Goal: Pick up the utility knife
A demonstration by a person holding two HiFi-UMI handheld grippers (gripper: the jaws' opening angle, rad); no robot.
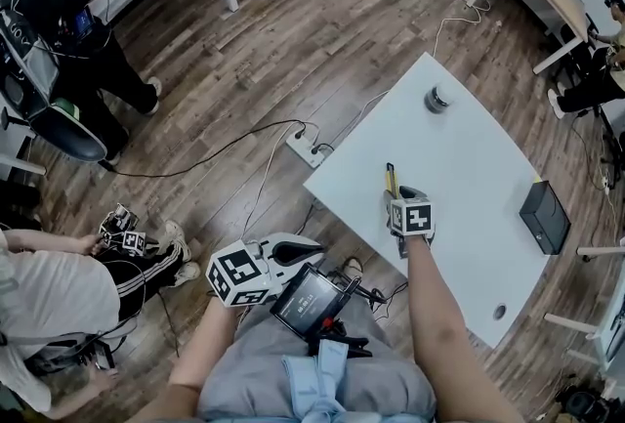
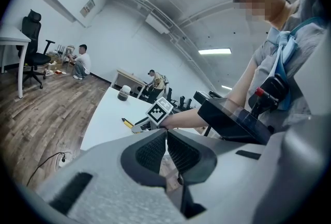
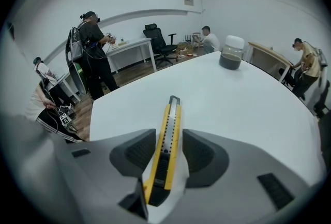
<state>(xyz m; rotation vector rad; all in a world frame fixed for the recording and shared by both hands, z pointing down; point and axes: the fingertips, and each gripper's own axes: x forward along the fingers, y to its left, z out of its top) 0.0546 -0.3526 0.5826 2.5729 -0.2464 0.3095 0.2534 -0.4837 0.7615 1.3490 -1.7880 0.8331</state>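
Yellow utility knife (image 3: 166, 140) between right gripper's (image 3: 168, 137) fingers (image 3: 204, 153); dark-filled jar (image 3: 231, 54) beyond

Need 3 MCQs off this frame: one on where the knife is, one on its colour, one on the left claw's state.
1. Where is the utility knife?
A. On the floor.
B. On the white table, between the right claw's jaws.
C. On top of the black box.

2. What colour is the knife's body?
A. Red.
B. Green.
C. Yellow with black.

3. How do the left claw's jaws stand?
A. Together, empty.
B. Wide apart.
C. Clamped on the jar.

1 B: the right gripper view shows it lying between the parted jaws.
2 C: yellow sides, black slider.
3 A: the left gripper view shows the jaws meeting, nothing between.
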